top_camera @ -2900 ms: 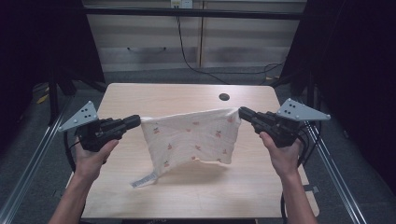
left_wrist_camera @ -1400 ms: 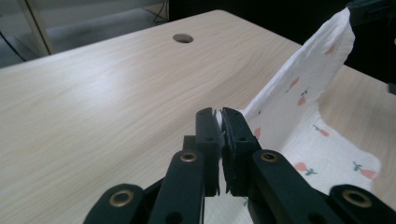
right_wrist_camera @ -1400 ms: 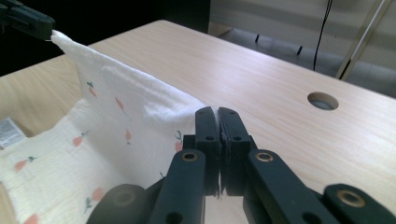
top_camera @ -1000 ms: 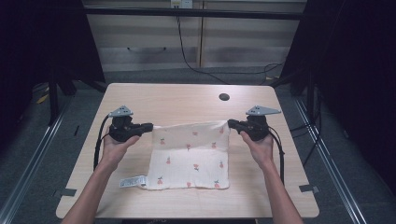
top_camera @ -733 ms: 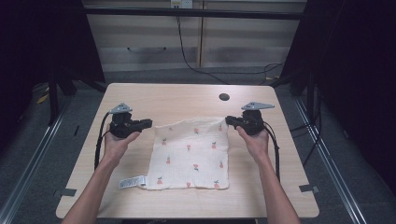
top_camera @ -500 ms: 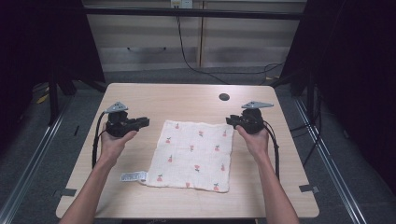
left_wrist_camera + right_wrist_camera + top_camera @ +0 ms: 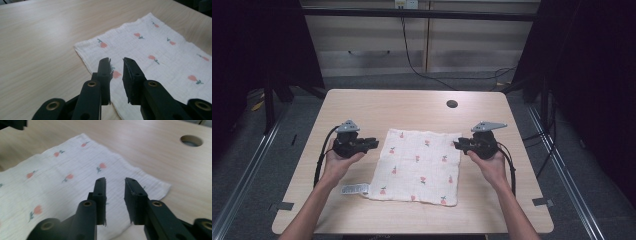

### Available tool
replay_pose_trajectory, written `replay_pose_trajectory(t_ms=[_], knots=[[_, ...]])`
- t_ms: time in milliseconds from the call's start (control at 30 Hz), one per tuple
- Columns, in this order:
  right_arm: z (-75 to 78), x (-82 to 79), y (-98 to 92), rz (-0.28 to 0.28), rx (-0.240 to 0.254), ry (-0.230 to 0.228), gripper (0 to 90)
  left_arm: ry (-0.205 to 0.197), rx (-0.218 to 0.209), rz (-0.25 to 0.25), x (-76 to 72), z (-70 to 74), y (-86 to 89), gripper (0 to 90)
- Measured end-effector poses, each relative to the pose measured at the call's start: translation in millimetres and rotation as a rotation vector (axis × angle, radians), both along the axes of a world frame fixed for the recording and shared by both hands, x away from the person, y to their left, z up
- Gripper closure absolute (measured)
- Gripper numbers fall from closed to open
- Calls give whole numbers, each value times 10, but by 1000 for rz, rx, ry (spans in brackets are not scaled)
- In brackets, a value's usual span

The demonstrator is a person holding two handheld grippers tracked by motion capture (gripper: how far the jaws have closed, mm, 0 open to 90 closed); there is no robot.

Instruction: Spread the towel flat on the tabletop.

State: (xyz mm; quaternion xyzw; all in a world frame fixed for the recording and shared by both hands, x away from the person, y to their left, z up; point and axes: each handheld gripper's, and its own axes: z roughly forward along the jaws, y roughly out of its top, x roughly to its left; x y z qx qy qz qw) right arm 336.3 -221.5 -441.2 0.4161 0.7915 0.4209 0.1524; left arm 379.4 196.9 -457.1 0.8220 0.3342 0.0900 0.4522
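A white cloth (image 7: 419, 165) printed with small red flowers lies spread flat on the wooden table (image 7: 362, 107). My left gripper (image 7: 374, 144) sits at the cloth's upper left edge. In the left gripper view it (image 7: 116, 61) hovers over the cloth (image 7: 155, 50), open with a narrow gap and nothing between the jaws, which have just been opening. My right gripper (image 7: 457, 145) is at the upper right edge. In the right gripper view it (image 7: 115, 180) is open above the cloth (image 7: 62, 170), empty, though its jaws have just closed a little.
A white care label (image 7: 354, 189) sticks out from the cloth's near left corner. A round cable hole (image 7: 452, 104) is in the table's far side, also in the right gripper view (image 7: 191, 140). Dark floor and rails surround the table.
The cloth, earlier held stretched in the air between both grippers, was lowered flat onto the table. Both grippers let go of its far corners and now stand open beside them.
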Motion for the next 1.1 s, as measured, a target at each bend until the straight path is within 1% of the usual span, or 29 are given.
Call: replay_pose_trajectory(t_ms=[33, 67, 133, 167, 200, 300, 333, 367, 400, 433, 467, 500, 533, 567, 600, 633, 667, 700, 733, 800, 833, 900, 967, 1000, 1033, 1067, 1100], knots=[[-31, -42, 14, 8, 3, 8, 760, 1, 20, -18, -24, -56, -54, 763], [-80, -90, 31, 26, 6, 28, 774, -5, 46, -32, -32, -86, -80, 763], [-152, -151, 66, 46, -5, 50, 780, 10, 81, -53, -43, -170, -169, 769], [-204, -183, 91, 57, -13, 63, 780, 15, 80, -60, -40, -190, -190, 771], [-236, -199, 105, 61, -10, 71, 780, 21, 79, -62, -38, -213, -214, 774], [-366, -231, 155, 74, -7, 97, 778, 31, 101, -69, -26, -283, -280, 775], [-417, -229, 169, 78, -15, 104, 779, 33, 113, -65, -20, -303, -292, 775], [-443, -225, 179, 77, -16, 111, 778, 45, 126, -51, -7, -341, -310, 775], [-477, -222, 186, 75, -21, 118, 778, 52, 122, -49, 2, -366, -318, 775], [-488, -224, 192, 72, -13, 129, 778, 56, 129, -51, 6, -398, -328, 776], [-499, -228, 195, 70, -13, 130, 778, 60, 151, -58, 3, -420, -334, 777], [-506, -232, 195, 73, -16, 129, 778, 49, 168, -61, -9, -442, -343, 778], [-510, -239, 197, 72, -13, 134, 778, 52, 167, -65, -18, -441, -334, 780], [-518, -242, 196, 73, -22, 129, 778, 57, 166, -61, -19, -436, -322, 784], [-530, -245, 188, 71, -23, 136, 777, 57, 172, -62, -23, -434, -306, 789], [-544, -246, 180, 68, -23, 143, 777, 58, 167, -59, -26, -439, -294, 794], [-551, -247, 174, 70, -23, 148, 777, 55, 163, -62, -33, -444, -282, 797], [-562, -245, 173, 79, -20, 150, 777, 45, 173, -65, -44, -441, -274, 798], [-566, -252, 177, 76, -32, 159, 777, 39, 179, -61, -58, -438, -269, 800], [-598, -250, 182, 77, -46, 163, 780, 37, 185, -64, -82, -435, -250, 802], [-604, -245, 173, 75, -42, 162, 780, 37, 185, -60, -93, -435, -245, 802], [-602, -234, 162, 66, -40, 162, 780, 49, 187, -67, -118, -427, -212, 802], [-604, -232, 140, 55, -38, 160, 779, 58, 180, -58, -153, -427, -167, 802], [-605, -235, 129, 54, -35, 160, 778, 61, 175, -60, -169, -426, -146, 801], [-607, -237, 117, 55, -36, 157, 778, 59, 180, -59, -191, -423, -129, 801], [-606, -248, 115, 46, -28, 166, 777, 62, 186, -70, -213, -419, -111, 801], [-605, -255, 111, 47, -33, 165, 777, 62, 181, -68, -236, -422, -95, 801]])
